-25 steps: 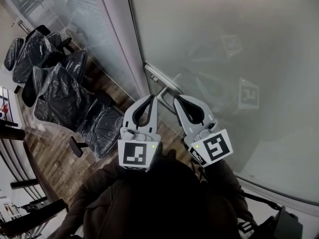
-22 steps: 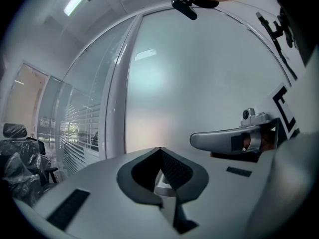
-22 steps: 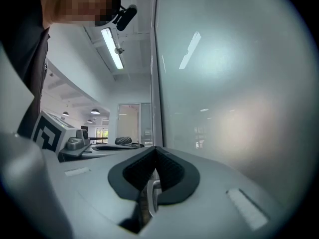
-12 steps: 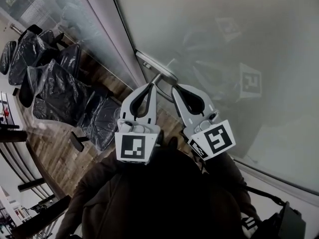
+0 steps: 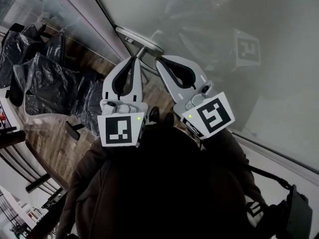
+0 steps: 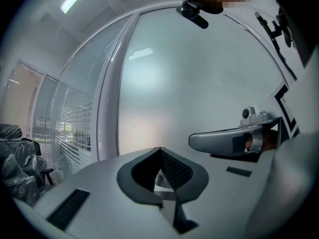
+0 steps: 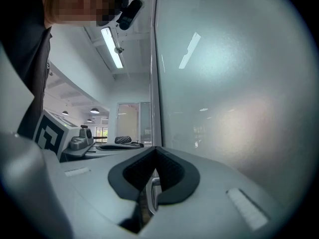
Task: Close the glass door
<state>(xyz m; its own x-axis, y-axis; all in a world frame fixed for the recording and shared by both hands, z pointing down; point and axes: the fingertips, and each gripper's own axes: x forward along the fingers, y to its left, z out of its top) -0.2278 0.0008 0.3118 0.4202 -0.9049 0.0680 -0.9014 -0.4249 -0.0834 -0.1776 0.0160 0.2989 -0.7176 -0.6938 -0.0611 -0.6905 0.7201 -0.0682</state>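
The frosted glass door [image 5: 214,83] is filling the upper right of the head view. Its metal door handle [image 5: 140,38] is projecting from the pane near the door's left edge. A pale frame post [image 6: 106,108] is running just beside that edge in the left gripper view.

The left hand-held gripper [image 5: 132,59] is pointing at the handle from below, with its tip near the handle's stem. Its jaws are meeting at the tip [image 6: 159,149], and a strip of bright metal is showing through the opening behind the pads. Whether it is touching them cannot be told.

The right hand-held gripper [image 5: 159,62] is lying just beside the left one and aiming at the same handle. Its jaws are likewise pressing together at the tip [image 7: 155,148], with a curved metal piece showing through the gap.

Plastic-wrapped chairs [image 5: 42,78] are standing on the wooden floor [image 5: 50,133] at the left, well apart from the door.
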